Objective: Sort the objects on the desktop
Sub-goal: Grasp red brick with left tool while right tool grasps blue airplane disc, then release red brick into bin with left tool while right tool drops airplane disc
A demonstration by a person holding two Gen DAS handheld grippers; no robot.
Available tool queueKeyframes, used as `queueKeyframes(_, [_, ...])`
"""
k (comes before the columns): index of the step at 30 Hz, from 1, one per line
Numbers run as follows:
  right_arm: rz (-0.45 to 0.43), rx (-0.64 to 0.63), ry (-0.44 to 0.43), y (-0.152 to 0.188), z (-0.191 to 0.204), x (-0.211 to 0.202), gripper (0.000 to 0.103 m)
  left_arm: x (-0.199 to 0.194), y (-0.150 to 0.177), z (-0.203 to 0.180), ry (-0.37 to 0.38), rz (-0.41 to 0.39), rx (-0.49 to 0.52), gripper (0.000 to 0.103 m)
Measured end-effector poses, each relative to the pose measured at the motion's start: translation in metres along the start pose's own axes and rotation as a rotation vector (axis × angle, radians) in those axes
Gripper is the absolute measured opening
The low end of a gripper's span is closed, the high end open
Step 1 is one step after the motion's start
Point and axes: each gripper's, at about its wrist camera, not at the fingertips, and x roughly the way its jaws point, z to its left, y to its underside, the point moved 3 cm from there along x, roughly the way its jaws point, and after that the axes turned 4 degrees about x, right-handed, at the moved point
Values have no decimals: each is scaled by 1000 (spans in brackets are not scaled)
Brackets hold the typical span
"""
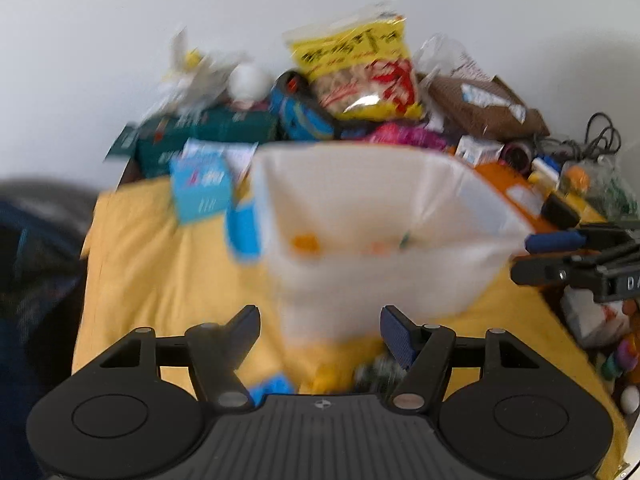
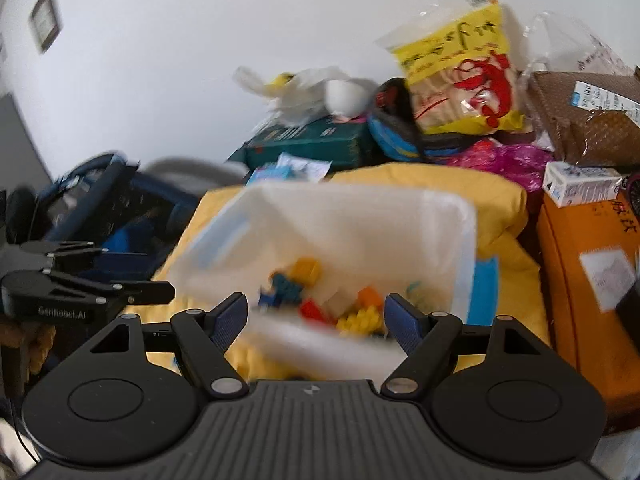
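Left tongs (image 1: 319, 332) spread wide, nothing between the blue pads, aimed at a translucent white plastic bin (image 1: 384, 216) sitting on yellow cloth (image 1: 160, 264). Same tongs visible from the right wrist camera at the left edge (image 2: 152, 292), side-on, beside the bin; spread not readable from that angle. Right tongs (image 2: 316, 318) also spread wide, empty, poised just over the bin's near rim (image 2: 332, 340). Seen from the left wrist camera at the right edge (image 1: 532, 256), close by the bin's right corner.

Bin blurred in both views. Loose coloured plastic building bricks (image 2: 320, 300) on its floor: yellow, red, orange, blue, teal. Light blue flat piece (image 2: 482, 292) against the bin's right side; lid or not, cannot tell.

Behind the bin, heaped against a white wall: yellow crinkly snack bag with red lobster print (image 2: 460, 80), dark green rectangular cardboard box (image 2: 308, 144), crumpled white plastic bag (image 2: 296, 92), brown patterned parcel with white label (image 2: 588, 120), magenta foil wrapper (image 2: 508, 160). Orange cardboard box with white sticker (image 2: 588, 288) on the right. Small light blue carton (image 1: 200, 188) left of the bin. Tangled black cables (image 1: 600, 136) far right.
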Motion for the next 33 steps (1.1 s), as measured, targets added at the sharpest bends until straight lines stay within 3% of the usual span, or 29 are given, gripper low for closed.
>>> queueKeyframes(3, [44, -50, 10, 42, 10, 9, 75, 5, 40, -2, -24, 39, 16, 70])
queueKeyframes(4, [70, -68, 22, 56, 13, 14, 68, 8, 51, -2, -25, 50, 18, 70])
queueKeyframes(6, [137, -75, 12, 85, 22, 25, 64, 15, 67, 1, -41, 69, 12, 70])
queueKeyframes(9, [190, -140, -17, 118, 47, 43, 63, 24, 78, 6, -59, 76, -1, 65])
queueKeyframes(11, [204, -179, -19, 133, 63, 57, 61, 33, 80, 9, -63, 96, 4, 54])
queueKeyframes(14, [208, -193, -16, 146, 81, 75, 60, 45, 80, 8, -61, 111, 10, 47])
queueKeyframes(20, [200, -222, -1, 143, 89, 90, 42, 65, 74, 3, -57, 112, 20, 44])
queueKeyframes(21, [208, -210, -10, 142, 85, 89, 42, 69, 74, 1, -49, 117, 27, 41])
queueKeyframes(23, [204, -191, -16, 141, 79, 81, 42, 73, 74, -2, -33, 135, 40, 22])
queueKeyframes(29, [181, -122, -15, 139, 60, 52, 42, 58, 73, -2, -35, 108, 36, 22])
queueKeyframes(33, [138, -54, -29, 129, 48, 29, 42, 26, 58, 3, -21, 56, -42, 22])
